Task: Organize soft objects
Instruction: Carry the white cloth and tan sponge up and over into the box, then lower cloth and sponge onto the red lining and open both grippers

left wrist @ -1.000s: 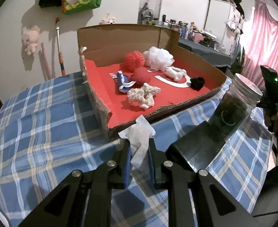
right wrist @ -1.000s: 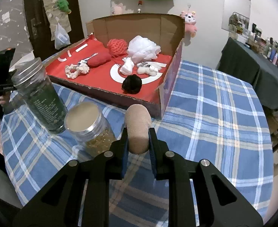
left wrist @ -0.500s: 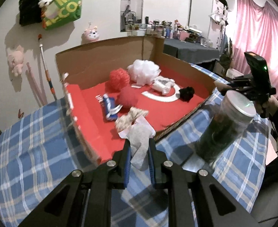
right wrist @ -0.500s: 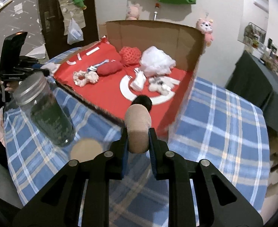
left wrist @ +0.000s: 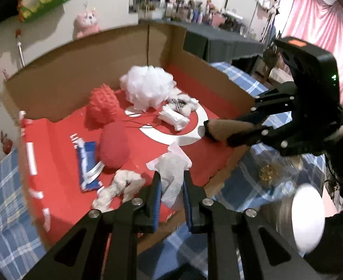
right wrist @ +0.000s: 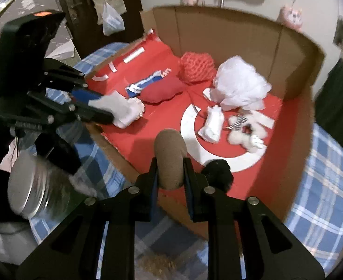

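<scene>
Both loads are at the drop-off stage: the left tongs (left wrist: 170, 192) are clenched on a crumpled white tissue (left wrist: 172, 175) above the near edge of the cardboard box (left wrist: 61, 79), and the right tongs (right wrist: 170, 179) grip a tan foam roll (right wrist: 170, 156) over the box's front rim. Next, likely, each should move further in over the red lining and let go. The tissue looks limp and wrinkled, the roll smooth and rounded.

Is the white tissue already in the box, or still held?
Held. The left tool is shut on the crumpled white tissue, which hangs over the cardboard box's near edge above its red floor.
</scene>
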`<state>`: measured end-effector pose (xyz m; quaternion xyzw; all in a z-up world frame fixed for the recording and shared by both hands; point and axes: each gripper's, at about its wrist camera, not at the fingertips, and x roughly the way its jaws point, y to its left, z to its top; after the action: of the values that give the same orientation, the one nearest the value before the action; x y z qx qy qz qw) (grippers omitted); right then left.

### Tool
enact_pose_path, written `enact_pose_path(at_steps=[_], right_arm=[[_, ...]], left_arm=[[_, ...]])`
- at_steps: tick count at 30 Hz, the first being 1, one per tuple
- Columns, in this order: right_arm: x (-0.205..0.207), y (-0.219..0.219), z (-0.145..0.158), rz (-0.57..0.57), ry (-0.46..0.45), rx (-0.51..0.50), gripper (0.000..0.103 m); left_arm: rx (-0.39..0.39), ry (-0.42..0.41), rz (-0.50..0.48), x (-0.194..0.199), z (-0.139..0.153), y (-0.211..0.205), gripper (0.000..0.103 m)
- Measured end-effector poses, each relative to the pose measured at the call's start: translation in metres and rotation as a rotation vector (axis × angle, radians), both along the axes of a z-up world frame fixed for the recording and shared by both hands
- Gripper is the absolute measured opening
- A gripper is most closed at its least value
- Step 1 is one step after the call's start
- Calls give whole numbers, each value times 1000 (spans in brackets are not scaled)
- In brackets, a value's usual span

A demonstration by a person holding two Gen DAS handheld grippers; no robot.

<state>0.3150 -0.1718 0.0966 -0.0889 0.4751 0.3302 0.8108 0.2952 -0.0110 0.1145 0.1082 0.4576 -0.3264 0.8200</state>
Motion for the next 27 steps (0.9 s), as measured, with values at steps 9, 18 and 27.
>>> enact_pose_path(at_steps=[9,18,27], right_arm=[[35,17,-24,3,142,-98,21],[42,27,-29,12,159,-151,21],[43,33,-32,8,147,-195,25]], left_arm=[[105,72,-41,23,-21,-32,18],[143,100,-29,37,-38,-38,23],[154,102,-24,41,-40,-38,42]])
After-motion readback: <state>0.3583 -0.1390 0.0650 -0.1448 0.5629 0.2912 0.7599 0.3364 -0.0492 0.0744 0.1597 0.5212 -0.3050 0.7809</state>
